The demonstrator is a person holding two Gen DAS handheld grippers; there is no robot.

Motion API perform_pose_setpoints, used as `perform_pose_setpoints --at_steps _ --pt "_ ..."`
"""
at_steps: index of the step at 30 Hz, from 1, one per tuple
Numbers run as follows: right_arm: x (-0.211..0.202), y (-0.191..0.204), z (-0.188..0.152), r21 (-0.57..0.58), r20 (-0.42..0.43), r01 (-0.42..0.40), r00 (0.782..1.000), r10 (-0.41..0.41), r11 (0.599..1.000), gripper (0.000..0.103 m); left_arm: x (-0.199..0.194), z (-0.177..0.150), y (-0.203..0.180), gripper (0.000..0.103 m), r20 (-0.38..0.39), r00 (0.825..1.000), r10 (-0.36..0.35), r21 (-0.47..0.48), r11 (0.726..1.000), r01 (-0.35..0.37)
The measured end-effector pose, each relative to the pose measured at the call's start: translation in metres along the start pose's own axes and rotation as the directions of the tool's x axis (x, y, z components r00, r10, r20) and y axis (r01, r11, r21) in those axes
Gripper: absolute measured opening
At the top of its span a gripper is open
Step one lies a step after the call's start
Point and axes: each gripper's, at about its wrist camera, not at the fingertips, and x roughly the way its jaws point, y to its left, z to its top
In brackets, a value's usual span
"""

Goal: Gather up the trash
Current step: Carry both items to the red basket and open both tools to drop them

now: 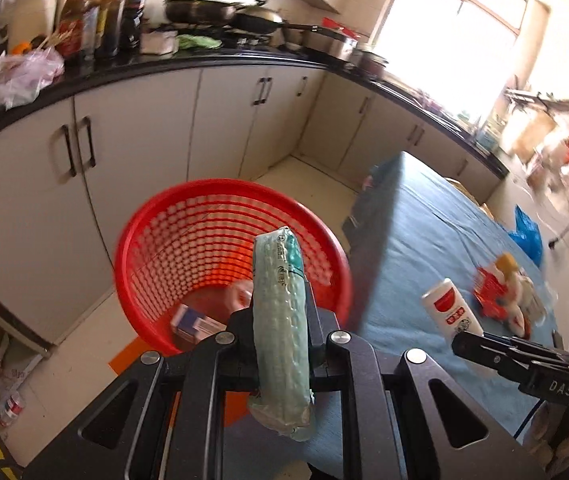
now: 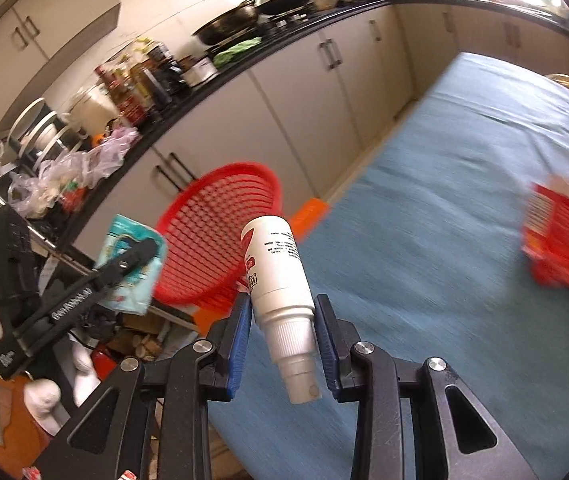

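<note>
Trash in transit: left gripper [image 1: 280, 312] pinches a green packet [image 1: 282, 340] above the red basket [image 1: 164, 240], right gripper [image 2: 282, 340] clamps a white bottle [image 2: 278, 276] over the blue-clothed table [image 2: 444, 240]; each should release only once centred over the rim.

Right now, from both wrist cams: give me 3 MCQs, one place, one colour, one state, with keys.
1. Where is the basket?
A. on the counter
B. on the floor beside the table
C. on the table

2. What colour is the basket?
A. red
B. green
C. white

3. What does the right gripper hold?
A. nothing
B. a pan
C. a white bottle

Key: 1 B, it stands on the floor tiles next to the blue-covered table. 2 A, red mesh wall in both views. 3 C, the bottle sits clamped between the blue pads, while the left gripper pinches a pale green packet.
</note>
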Motion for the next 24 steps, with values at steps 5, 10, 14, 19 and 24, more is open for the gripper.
perform_pose_setpoints --at_steps 5,10,14,19,24 --pt "0.048 0.027 0.027 -0.039 -0.041 -0.011 0.999 0.009 0.999 0.035 0.021 0.012 0.023 0.014 -0.022 1.0 0.009 -0.039 0.999 -0.01" --pt "0.082 0.029 0.043 -0.033 -0.072 -0.021 0.997 0.019 0.999 0.036 0.035 0.019 0.032 0.016 -0.034 0.999 0.02 -0.04 0.999 -0.022" --pt "0.088 0.028 0.048 -0.022 -0.05 -0.033 0.998 0.032 0.999 0.046 0.034 0.022 0.036 0.036 -0.014 0.999 0.032 -0.048 0.998 -0.033" --pt "0.07 0.024 0.046 -0.031 -0.003 0.002 1.0 -0.002 1.0 0.05 0.025 0.021 0.038 0.046 0.013 0.998 0.056 -0.036 0.998 -0.056" --pt "0.047 0.006 0.033 0.002 0.027 0.038 0.999 -0.038 0.999 0.056 0.01 0.013 0.035 0.057 0.033 0.997 0.073 -0.042 0.997 -0.071"
